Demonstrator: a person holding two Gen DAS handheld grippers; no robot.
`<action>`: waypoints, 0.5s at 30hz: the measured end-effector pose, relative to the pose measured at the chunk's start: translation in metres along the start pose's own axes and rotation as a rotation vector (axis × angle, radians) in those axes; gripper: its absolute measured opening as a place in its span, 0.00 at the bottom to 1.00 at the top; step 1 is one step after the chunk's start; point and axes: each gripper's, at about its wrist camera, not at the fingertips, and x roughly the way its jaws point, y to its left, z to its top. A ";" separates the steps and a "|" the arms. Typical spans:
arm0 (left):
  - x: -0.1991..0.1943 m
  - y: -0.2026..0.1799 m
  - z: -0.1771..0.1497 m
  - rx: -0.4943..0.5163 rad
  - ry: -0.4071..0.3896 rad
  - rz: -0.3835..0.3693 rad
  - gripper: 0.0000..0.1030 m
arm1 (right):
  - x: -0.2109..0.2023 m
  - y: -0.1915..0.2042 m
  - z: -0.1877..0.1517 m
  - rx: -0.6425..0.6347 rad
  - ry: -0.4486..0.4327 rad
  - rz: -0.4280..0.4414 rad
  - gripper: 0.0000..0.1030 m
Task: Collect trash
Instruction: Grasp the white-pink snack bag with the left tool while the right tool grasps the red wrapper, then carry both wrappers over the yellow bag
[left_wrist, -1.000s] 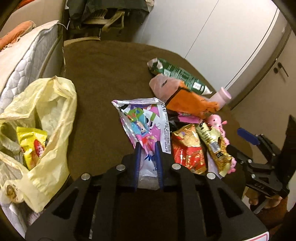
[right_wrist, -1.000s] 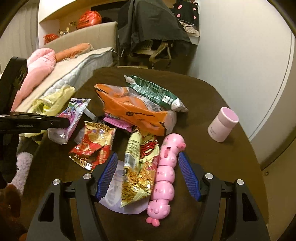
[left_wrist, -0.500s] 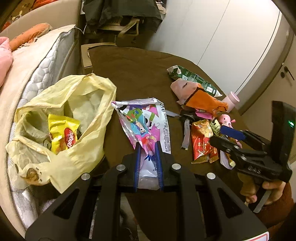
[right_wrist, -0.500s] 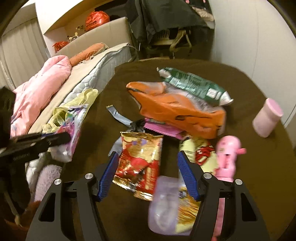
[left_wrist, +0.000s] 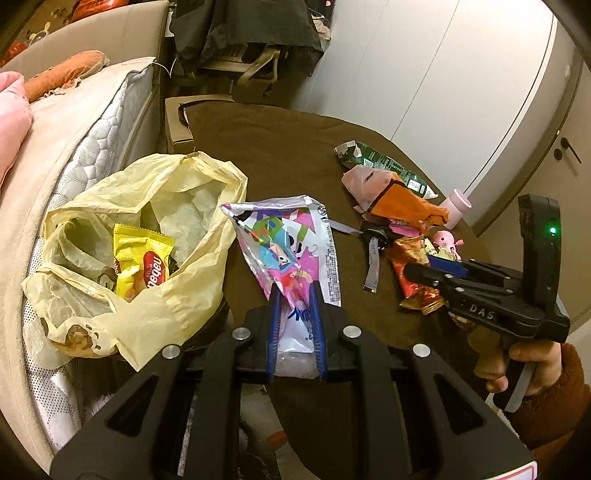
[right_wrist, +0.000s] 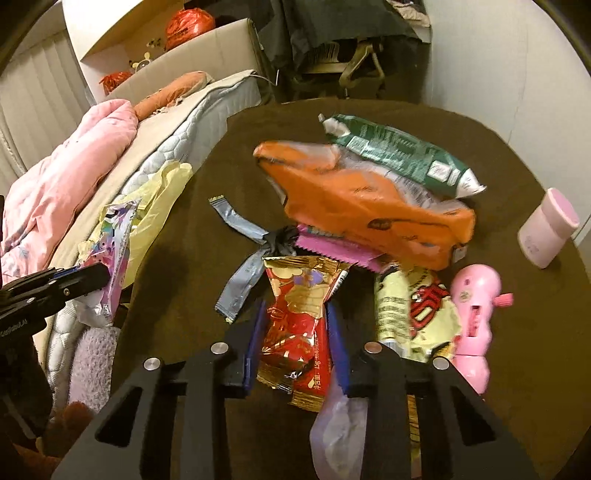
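My left gripper (left_wrist: 294, 291) is shut on a pink and white cartoon wrapper (left_wrist: 291, 240) and holds it just right of the open yellow trash bag (left_wrist: 147, 236), which has a yellow snack packet (left_wrist: 142, 266) inside. My right gripper (right_wrist: 297, 314) has closed on a red and gold wrapper (right_wrist: 299, 317) lying on the brown table (right_wrist: 184, 258). Behind it lie an orange bag (right_wrist: 369, 206), a green bag (right_wrist: 399, 155), a yellow-red wrapper (right_wrist: 413, 314) and a grey strip wrapper (right_wrist: 243, 236).
A pink toy caterpillar (right_wrist: 476, 314) and a pink cup (right_wrist: 546, 229) stand at the table's right. A clear plastic scrap (right_wrist: 340, 424) lies under my right gripper. A mattress (left_wrist: 92, 122) with pink bedding (right_wrist: 66, 177) is at the left, a chair with dark clothes behind.
My left gripper carried the cartoon wrapper left, off the pile and next to the bag. My right gripper moved left from the toy and closed on the red and gold wrapper.
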 end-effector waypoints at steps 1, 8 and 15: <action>-0.001 0.001 0.000 -0.001 -0.001 -0.001 0.15 | -0.003 -0.002 0.000 0.000 -0.006 0.002 0.28; -0.006 0.000 0.000 -0.005 -0.010 -0.010 0.15 | -0.024 -0.006 0.003 -0.013 -0.051 -0.007 0.26; -0.013 -0.007 0.004 -0.004 -0.027 -0.017 0.15 | -0.046 -0.001 0.007 -0.047 -0.111 -0.026 0.26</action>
